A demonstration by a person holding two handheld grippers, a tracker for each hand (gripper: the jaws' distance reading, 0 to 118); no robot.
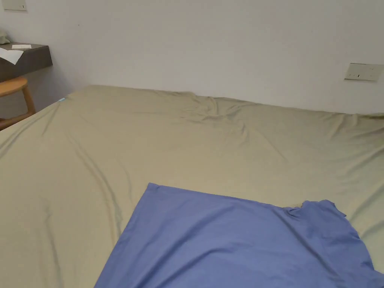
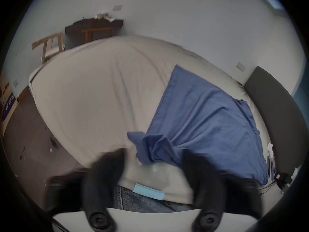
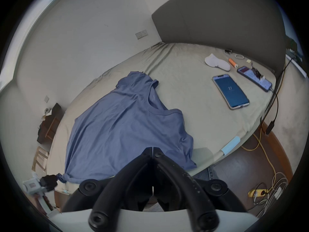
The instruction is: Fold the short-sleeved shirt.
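At about seven o'clock in the right gripper view, the left gripper [image 3: 56, 179] meets the blue short-sleeved shirt [image 3: 127, 126], though its own view shows its fingers wide apart and empty. The shirt lies spread on the bed [image 3: 192, 91], no fold visibly made, so I judge folding barely begun. The right gripper [image 3: 153, 149] at six o'clock has fingers pressed together, empty; no writing is legible.

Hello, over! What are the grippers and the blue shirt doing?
Left gripper open by the bunched hem. Right gripper shut, empty, above the shirt. Shirt flat, unfolded. Phones well clear.
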